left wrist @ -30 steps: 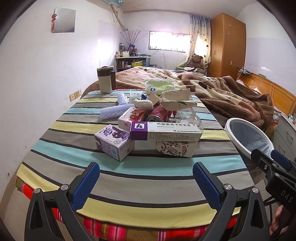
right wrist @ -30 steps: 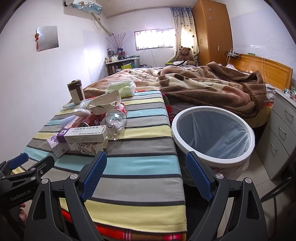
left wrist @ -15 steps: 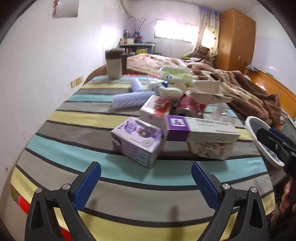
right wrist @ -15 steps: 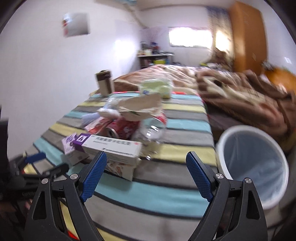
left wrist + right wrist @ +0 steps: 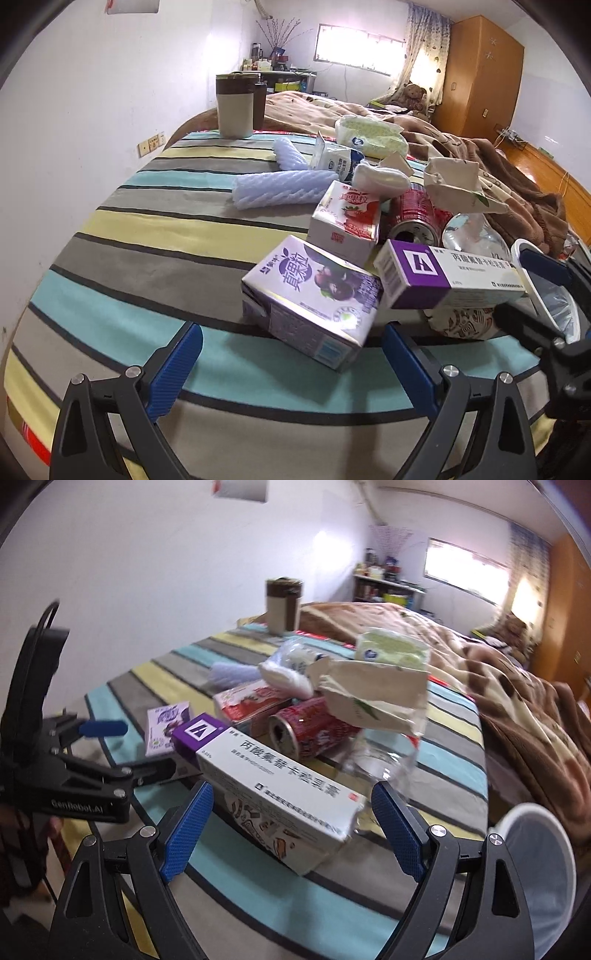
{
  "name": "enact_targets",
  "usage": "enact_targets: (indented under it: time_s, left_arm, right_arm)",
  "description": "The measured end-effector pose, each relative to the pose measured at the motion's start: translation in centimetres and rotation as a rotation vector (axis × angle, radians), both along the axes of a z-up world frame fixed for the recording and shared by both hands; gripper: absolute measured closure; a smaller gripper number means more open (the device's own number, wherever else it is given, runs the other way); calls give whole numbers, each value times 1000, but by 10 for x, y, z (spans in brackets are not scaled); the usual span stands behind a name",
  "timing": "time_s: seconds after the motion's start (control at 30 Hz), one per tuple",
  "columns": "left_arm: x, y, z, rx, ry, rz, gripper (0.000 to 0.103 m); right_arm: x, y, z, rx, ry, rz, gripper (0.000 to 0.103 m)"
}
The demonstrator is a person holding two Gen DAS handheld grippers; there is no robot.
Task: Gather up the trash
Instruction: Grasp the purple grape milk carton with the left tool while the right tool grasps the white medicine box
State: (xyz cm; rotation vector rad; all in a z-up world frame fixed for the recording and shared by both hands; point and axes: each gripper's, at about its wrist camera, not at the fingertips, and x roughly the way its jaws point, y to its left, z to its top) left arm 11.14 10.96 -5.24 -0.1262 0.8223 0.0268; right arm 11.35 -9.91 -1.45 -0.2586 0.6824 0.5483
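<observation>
A heap of trash lies on the striped tablecloth [image 5: 147, 229]. A purple drink carton [image 5: 314, 299] lies nearest my left gripper [image 5: 291, 354], which is open and empty just short of it. A long white and purple medicine box [image 5: 273, 779] rests on a patterned paper cup [image 5: 295, 845] right in front of my right gripper [image 5: 291, 823], also open and empty. Behind are a red can [image 5: 310, 731], a strawberry carton [image 5: 347, 221], a clear plastic bottle [image 5: 380, 760] and a torn paper bag [image 5: 373, 690].
A white bin with a liner [image 5: 539, 871] stands off the table's right edge. A brown and beige mug [image 5: 236, 107] stands at the far end. Blue foam sleeves [image 5: 280, 188], a tissue pack [image 5: 369, 134] and the bed with a brown blanket [image 5: 498, 177] lie beyond.
Both grippers have moved forward toward the heap. The right one has swung left from the bin to face the medicine box. Both stay open.
</observation>
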Motion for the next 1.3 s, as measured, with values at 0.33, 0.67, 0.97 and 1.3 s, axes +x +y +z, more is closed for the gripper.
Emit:
enact_targets:
  time_s: [0.33,0.67,0.97,1.3]
  left_arm:
    - [11,28,-10,-28,36,10,5]
    - [9,50,-8,-65,46,61,13]
    - [9,43,8,-145,-5,64,13]
    - [31,28,3,-120,19,119,13]
  right_arm:
    - [14,9,-6,-49,42,69,28]
    - [11,12,-4,-38,39,76,45]
    - [6,7,-1,10,36,36,60]
    - [-1,0,0,43,23,-17,60]
